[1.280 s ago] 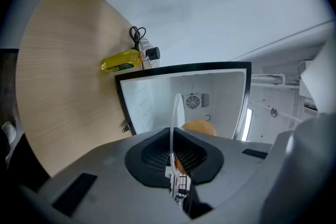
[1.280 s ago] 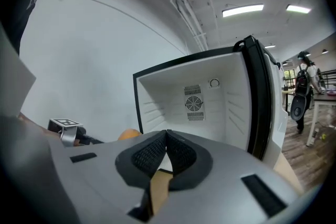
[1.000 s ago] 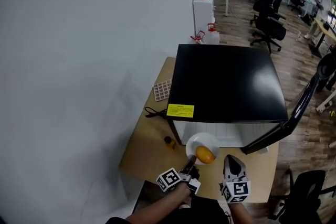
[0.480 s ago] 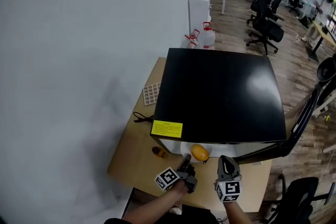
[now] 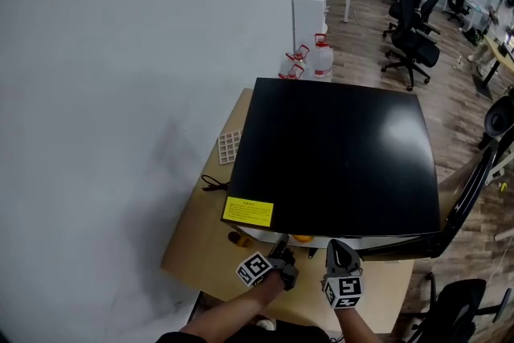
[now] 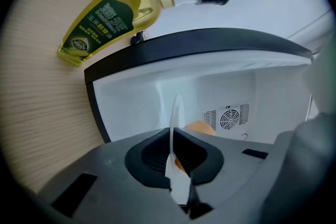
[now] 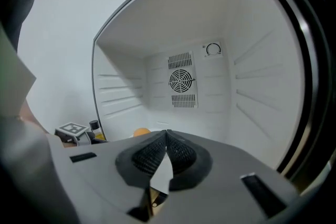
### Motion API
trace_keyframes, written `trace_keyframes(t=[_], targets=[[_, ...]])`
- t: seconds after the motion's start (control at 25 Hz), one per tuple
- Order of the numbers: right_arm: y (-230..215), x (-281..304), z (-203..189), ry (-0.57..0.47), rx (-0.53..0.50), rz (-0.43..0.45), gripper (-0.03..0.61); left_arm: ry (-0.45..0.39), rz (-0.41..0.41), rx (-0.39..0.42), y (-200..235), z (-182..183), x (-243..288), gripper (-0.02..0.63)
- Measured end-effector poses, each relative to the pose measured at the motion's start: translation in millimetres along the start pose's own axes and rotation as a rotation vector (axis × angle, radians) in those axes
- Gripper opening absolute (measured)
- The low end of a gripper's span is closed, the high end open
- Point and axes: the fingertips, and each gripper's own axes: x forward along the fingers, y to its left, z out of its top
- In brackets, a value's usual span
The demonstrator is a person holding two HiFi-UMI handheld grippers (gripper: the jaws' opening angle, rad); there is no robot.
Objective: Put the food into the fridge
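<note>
From the head view, the black fridge (image 5: pixel 337 149) is standing on the wooden worktop (image 5: pixel 197 229) with its door (image 5: pixel 462 197) swinging open to the right, and its top is hiding the whole interior. Only a sliver of the orange food (image 5: pixel 303 238) is peeking out under the front edge. The left gripper (image 5: pixel 281 247) and the right gripper (image 5: pixel 337 251) are pointing side by side into the opening, but their fingers are too small here to read.

The left gripper view is giving what the head view is not: the fingers are clamping the thin rim of a white plate (image 6: pixel 176 113), seen edge-on. The orange food is sitting just beyond on that plate, inside the white compartment, in front of the fan grille (image 6: pixel 227 118). An oil bottle (image 6: pixel 113 16) with a black cap is showing on the worktop outside the fridge's left wall.

The right gripper view is looking straight into the compartment. Its fingers are pressing together with nothing between them. The orange food is showing low at the left, and the left gripper's marker cube (image 7: pixel 71 128) is sitting further left.
</note>
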Motion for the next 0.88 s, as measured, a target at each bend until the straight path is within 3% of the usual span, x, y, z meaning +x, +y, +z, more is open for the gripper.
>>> trace_keyframes(t=[0.6, 0.88], targets=[[-24.8, 30.6, -31.9, 0.047, 0.019, 0.009, 0.06, -0.07, 0.059, -0.055, 34.8, 12.9, 23.7, 0.02], [-46.0, 30.9, -44.9, 0.066, 0.081, -0.082, 0.06, -0.093, 0.087, -0.083, 46.2, 12.1, 26.7, 0.021]])
